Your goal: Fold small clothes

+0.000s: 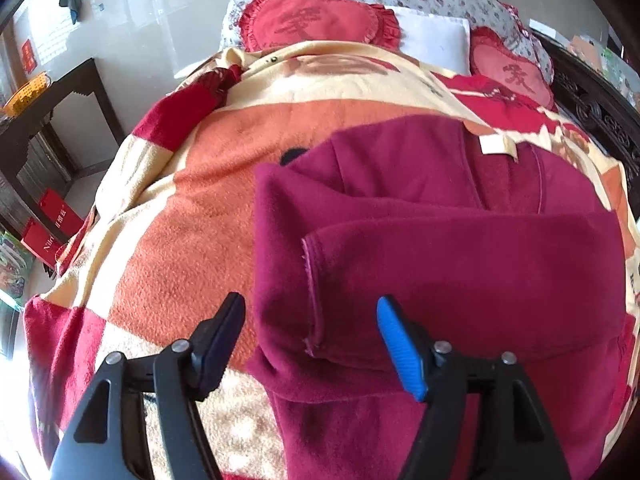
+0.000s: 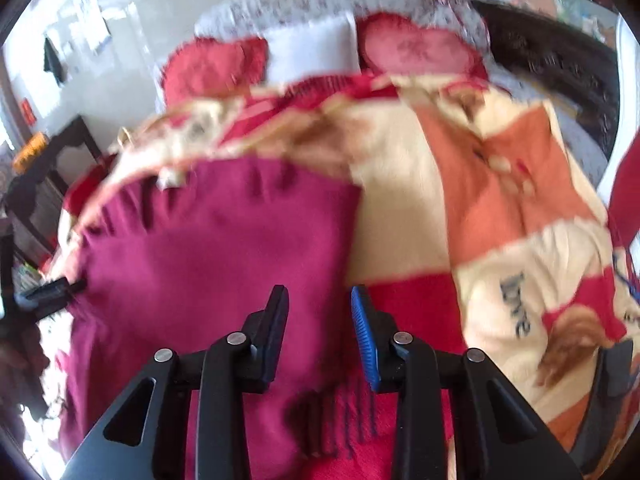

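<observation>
My left gripper [image 1: 310, 320] is spread wide over the near left edge of the maroon top [image 1: 440, 248], gripping nothing. The top lies folded on the blanket [image 1: 192, 200]. My right gripper [image 2: 320, 300] stands narrowly open and empty at the top's right edge.

Maroon garment [image 1: 460, 248] on orange, cream and red blanket [image 1: 192, 208].
</observation>
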### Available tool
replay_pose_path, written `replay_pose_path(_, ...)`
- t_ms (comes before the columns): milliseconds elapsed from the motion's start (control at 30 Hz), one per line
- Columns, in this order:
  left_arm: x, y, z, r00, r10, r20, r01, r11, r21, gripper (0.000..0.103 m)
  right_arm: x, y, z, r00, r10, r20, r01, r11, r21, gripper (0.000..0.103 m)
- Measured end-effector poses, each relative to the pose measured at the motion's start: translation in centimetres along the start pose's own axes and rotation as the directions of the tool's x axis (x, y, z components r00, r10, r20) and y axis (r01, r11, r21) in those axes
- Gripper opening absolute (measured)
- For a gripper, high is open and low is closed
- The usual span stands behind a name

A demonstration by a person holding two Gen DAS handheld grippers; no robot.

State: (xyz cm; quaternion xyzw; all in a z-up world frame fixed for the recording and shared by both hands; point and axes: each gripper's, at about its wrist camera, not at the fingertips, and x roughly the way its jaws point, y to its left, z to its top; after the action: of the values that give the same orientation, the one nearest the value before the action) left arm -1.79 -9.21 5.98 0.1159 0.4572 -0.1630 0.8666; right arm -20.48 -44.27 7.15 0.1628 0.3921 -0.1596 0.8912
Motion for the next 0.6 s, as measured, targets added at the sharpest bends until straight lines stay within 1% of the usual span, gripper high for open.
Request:
replay_pose_path(67,0.7,0.1,0.1,1.000,0.006,-0.014,-0.006,1.000,-0.008,0.072,0.7,1.2,1.0,1.000,0.013,0.006,-0.013,0.999,-0.047,0.014)
replay_pose_path(167,1.7,0.2,0.1,0.999,0.012,-0.030,-0.013,1.000,-0.015,0.072,3.6,2.7,2.1,1.000,-0.012,-0.013,0.010,0.994,-0.109,0.014)
replay_pose_path(233,2.2,0.3,0.0,0.999,0.006,-0.036,-0.007,1.000,-0.021,0.073,5.5,2.5,2.3,0.997,-0.065,-0.034,0.061,0.993,-0.104,0.013)
replay_pose_path(267,2.4,0.3,0.0,0.999,0.004,-0.037,-0.005,1.000,-0.027,0.075,6.8,1.9,2.4,0.995,-0.090,-0.052,0.086,0.993,-0.084,0.013)
replay_pose_path(333,2.5,0.5,0.1,0.999,0.005,-0.035,-0.006,1.000,-0.029,0.077,7.9,0.8,2.4,0.995,-0.065,-0.070,0.063,0.998,-0.027,0.013)
replay_pose_path(367,2.5,0.5,0.1,0.999,0.004,-0.036,-0.005,1.000,-0.027,0.077,8.0,0.5,2.4,0.997,-0.053,-0.061,0.053,0.999,-0.006,0.013)
replay_pose_path(467,2.4,0.6,0.1,0.999,0.004,-0.040,-0.005,1.000,-0.023,0.077,7.3,1.0,2.4,0.996,-0.066,-0.060,0.064,0.997,-0.033,0.013)
replay_pose_path(533,2.0,0.8,0.0,0.999,0.004,-0.045,-0.005,1.000,-0.024,0.077,6.3,1.1,2.2,0.995,-0.062,-0.074,0.059,0.997,-0.041,0.013)
replay_pose_path(600,1.2,1.1,-0.1,0.999,-0.005,-0.045,0.004,1.000,-0.023,0.077,4.9,0.9,1.8,0.996,-0.030,-0.086,0.028,0.999,-0.020,0.013)
